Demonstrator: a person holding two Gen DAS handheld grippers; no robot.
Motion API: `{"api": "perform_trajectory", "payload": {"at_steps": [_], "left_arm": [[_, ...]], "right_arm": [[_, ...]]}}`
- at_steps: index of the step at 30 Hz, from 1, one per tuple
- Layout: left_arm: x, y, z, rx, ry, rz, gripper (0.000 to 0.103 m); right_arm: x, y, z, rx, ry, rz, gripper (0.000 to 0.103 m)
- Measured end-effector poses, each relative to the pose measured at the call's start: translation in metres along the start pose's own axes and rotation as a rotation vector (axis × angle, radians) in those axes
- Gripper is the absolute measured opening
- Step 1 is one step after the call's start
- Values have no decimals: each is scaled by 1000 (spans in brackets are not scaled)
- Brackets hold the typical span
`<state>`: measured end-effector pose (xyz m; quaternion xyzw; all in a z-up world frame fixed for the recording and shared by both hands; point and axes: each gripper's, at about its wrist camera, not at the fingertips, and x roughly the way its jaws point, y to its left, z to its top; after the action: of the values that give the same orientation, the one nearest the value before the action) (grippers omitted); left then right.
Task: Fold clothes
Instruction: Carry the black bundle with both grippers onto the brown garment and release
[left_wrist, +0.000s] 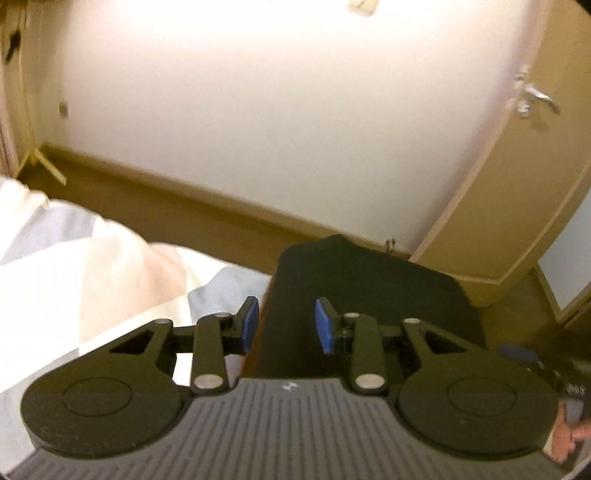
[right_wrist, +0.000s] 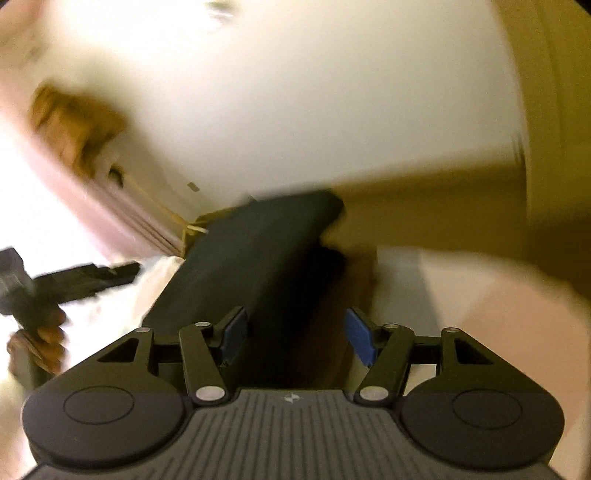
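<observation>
**Folded dark garment on the bed — both grippers apart**

Item: dark garment (left_wrist: 369, 291), folded into a flat block with fairly straight edges. It lies on the pale bedcover (left_wrist: 74, 277), its far end reaching toward the brown floor strip and the white wall (left_wrist: 277, 110) beyond.

Your left gripper (left_wrist: 286, 325): it points down over the near end of the garment. The blue pads (left_wrist: 250, 325) stand apart with a clear gap; the cloth shows behind them, and nothing is pinched.

Your right gripper (right_wrist: 295, 334): it sits at the near end of the same garment (right_wrist: 258, 251), seen from the other side. Its jaws stand wider than the left pair and grip nothing. The left pad (right_wrist: 232, 332) sits close to the garment's edge — the blur leaves it unclear whether they touch.

Also beside the garment: your left hand (right_wrist: 40, 343) on its gripper handle, in the right wrist view, and a cream door (left_wrist: 517, 184) with a metal handle, past the garment's far right corner.
</observation>
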<state>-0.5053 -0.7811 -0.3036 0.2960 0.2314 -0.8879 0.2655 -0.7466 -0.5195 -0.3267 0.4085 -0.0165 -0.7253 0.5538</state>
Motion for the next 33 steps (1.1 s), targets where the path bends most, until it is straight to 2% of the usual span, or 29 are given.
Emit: {"api": "perform_trajectory", "payload": {"at_steps": [3,6,9,13,18,21,24,27,29,32,33], "left_arm": [[-9,-13,-27,14,1,-30,27],[6,-14,-59,8,29,-4,24],[19,-15,-84,6,45,26,21],[26,-29,-102,62,40,49,22],[38,-37,-99,95,61,70,22],[31,-48,-89,127,56,78,22],[15,-62,-82,129,31,54,21],[6,-82,-82,122,6,-4,21],[6,-96,-87,125,4,-50,22],[17,-115,-98,121,27,-93,22],[23,-120,-103,115,41,-99,22]], "right_arm": [[-3,37,2,-224,-57,62,56],[9,59,-7,-380,-56,128,55],[27,66,-32,-530,-10,112,55],[32,54,-75,-693,1,73,58],[55,38,-86,-688,30,70,59],[60,46,-73,-671,71,73,60],[55,53,-54,-639,108,88,58],[46,55,-26,-595,77,104,56],[25,41,-11,-551,39,104,56],[32,29,19,-496,-16,81,55],[46,23,27,-490,-24,73,55]]}}
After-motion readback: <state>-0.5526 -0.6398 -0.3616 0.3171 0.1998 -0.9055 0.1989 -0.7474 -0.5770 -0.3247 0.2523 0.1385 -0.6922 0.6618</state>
